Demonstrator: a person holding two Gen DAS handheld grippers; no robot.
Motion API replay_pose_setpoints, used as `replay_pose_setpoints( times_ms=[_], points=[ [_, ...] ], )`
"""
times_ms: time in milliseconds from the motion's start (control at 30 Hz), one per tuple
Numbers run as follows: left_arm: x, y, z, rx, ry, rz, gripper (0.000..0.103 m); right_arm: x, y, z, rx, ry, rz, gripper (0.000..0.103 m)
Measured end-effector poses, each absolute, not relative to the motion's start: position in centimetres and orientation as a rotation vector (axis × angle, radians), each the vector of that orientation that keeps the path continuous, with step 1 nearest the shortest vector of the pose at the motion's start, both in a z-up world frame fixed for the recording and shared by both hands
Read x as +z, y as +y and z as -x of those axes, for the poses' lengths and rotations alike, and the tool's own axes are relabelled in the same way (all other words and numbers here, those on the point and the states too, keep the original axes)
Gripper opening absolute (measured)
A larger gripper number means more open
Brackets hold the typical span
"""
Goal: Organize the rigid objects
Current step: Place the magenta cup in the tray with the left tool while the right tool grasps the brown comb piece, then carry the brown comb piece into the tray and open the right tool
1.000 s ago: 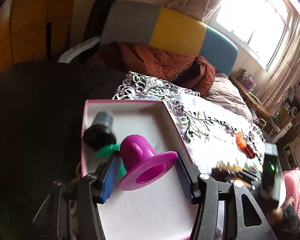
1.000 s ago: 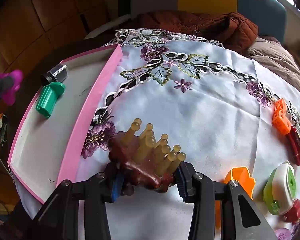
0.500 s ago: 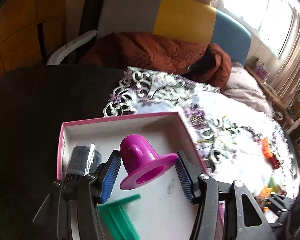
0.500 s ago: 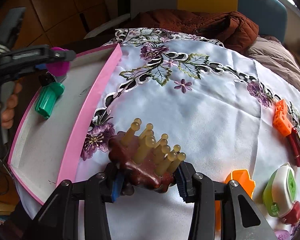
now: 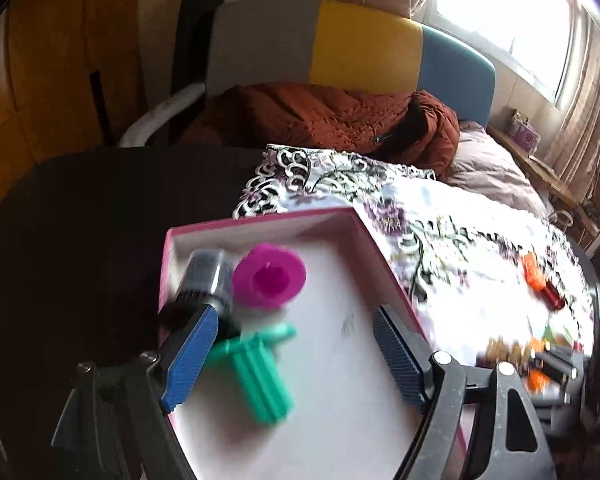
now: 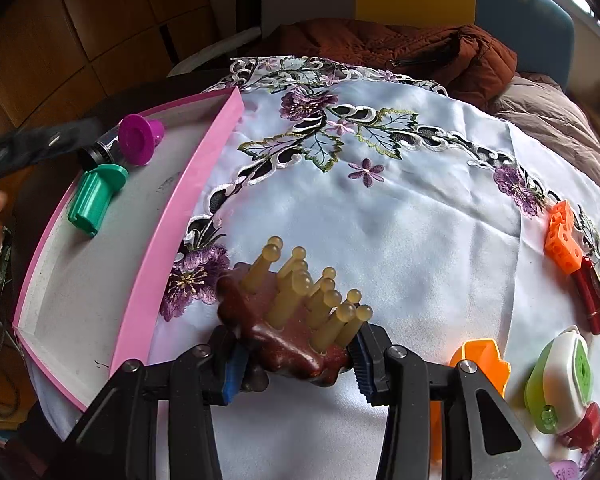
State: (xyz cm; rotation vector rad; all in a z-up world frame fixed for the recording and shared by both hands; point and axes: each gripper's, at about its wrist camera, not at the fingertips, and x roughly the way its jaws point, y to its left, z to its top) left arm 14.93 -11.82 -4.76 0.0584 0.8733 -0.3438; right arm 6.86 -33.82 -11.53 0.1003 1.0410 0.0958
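Note:
A pink-walled tray (image 5: 384, 260) (image 6: 172, 232) holds a magenta flared cup (image 5: 269, 277) (image 6: 139, 139), a black and clear cylinder (image 5: 206, 280) (image 6: 96, 150) and a green ribbed piece (image 5: 260, 376) (image 6: 94, 196). My left gripper (image 5: 296, 354) hovers above the tray floor with its jaws opening wide and nothing between them; the magenta cup lies just beyond its fingertips, beside the cylinder. In the right wrist view my right gripper (image 6: 298, 356) is shut on a brown massage brush with yellowish pegs (image 6: 296, 312), held over the white cloth next to the tray.
A white embroidered tablecloth (image 6: 380, 220) covers the round table. On its right lie an orange block (image 6: 562, 236), a red cylinder (image 6: 590, 296), an orange piece (image 6: 482, 364) and a green-white gadget (image 6: 560, 380). A brown jacket (image 5: 332, 120) lies on the sofa behind.
My left gripper carried the magenta cup over the tray, then opened; the cup now lies on the tray floor next to the black cylinder. The right gripper and brush have not moved.

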Motion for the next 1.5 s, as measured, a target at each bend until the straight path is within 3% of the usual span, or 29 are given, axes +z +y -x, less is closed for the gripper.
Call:
replay_pose_setpoints(
  times_ms=[333, 1500],
  points=[
    [-2.5, -8.5, -6.7, -0.191, 0.742, -0.088, 0.081, -11.6, -34.0, -6.7, 0.094, 1.033, -0.106, 0.045],
    [-3.5, -3.6, -2.3, -0.196, 0.762, 0.026, 0.081, -10.2, -31.9, -5.1, -0.118, 0.984, -0.077, 0.044]
  ],
)
